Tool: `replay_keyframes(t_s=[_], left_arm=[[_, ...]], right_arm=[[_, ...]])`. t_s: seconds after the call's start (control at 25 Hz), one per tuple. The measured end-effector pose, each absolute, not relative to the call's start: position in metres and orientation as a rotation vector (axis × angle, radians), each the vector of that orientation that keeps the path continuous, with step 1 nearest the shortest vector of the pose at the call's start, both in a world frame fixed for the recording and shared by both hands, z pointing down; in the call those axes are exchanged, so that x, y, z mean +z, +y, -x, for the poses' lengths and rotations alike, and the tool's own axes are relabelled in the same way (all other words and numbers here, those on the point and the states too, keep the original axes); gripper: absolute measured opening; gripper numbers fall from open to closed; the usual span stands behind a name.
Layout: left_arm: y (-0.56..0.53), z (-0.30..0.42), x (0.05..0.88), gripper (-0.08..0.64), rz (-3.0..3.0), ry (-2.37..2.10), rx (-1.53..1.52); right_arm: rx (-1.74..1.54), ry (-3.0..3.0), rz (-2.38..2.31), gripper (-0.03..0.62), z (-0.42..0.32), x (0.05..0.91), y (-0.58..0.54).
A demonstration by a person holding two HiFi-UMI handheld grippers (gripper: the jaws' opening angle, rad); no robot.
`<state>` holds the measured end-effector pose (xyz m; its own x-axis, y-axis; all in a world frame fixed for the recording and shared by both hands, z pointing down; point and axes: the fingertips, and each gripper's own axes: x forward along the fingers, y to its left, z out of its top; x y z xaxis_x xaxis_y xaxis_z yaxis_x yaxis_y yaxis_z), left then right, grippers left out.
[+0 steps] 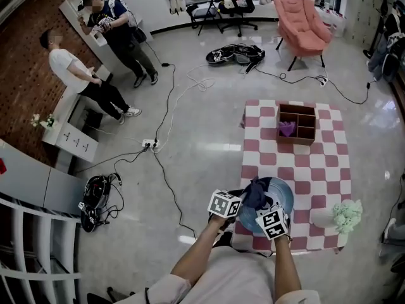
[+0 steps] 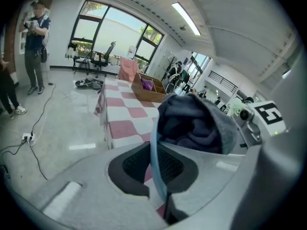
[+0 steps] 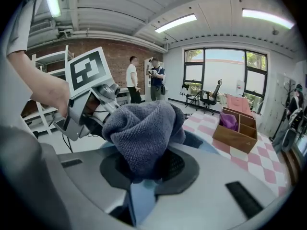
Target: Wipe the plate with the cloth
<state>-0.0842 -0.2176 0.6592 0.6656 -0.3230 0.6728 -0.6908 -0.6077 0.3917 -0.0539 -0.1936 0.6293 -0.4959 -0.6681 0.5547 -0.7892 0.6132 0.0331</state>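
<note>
**Plate and cloth held up over the near edge of the checked table**

The person holds both tools close together at about 5 o'clock in the head view, above the near edge of the pink-and-white checked table (image 1: 329, 170). The left gripper (image 2: 156, 166) has its jaws pressed onto the rim of the pale blue plate (image 2: 154, 143), whose thin edge runs up between the two dark pads. The plate is tilted, with its hollow side turned to the right gripper.

The right gripper (image 3: 147, 170) has its jaws pinched on the dark grey cloth (image 3: 143, 128). The cloth bunches up out of the jaws in a thick fold and lies against the plate's face. In the left gripper view the same cloth bulges over the plate's upper rim, at 1 o'clock from the jaws. A pale blue strip also shows low between the right jaws, but it cannot be told what it is.

Farther along the table, at 12 o'clock from the plate, stands a wooden divided box (image 1: 297, 124) with a purple item (image 1: 287, 129) in its left compartment. At 3 o'clock from the plate, near the table's right corner, lies a mint-green fluffy bundle (image 1: 347, 215). Two people (image 1: 95, 62) stand by white shelves at 10 o'clock in the head view, and a pink chair (image 1: 302, 19) stands at 1 o'clock. Cables (image 1: 166, 132) trail across the grey floor.
</note>
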Motion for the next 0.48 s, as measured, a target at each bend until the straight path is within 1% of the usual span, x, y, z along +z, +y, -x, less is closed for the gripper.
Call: replay_keyframes(t_s=[0.24, 0.48], left_arm=[[-0.206, 0.095, 0.638, 0.026, -2.25, -0.912, 0.725], [-0.185, 0.102, 0.66, 0.026, -2.212, -0.937, 0.786]], right_arm=[[0.278, -2.355, -1.069, 0.083, 0.078, 0.624, -0.19], [0.295, -2.351, -0.986, 0.083, 0.084, 0.645, -0.175]])
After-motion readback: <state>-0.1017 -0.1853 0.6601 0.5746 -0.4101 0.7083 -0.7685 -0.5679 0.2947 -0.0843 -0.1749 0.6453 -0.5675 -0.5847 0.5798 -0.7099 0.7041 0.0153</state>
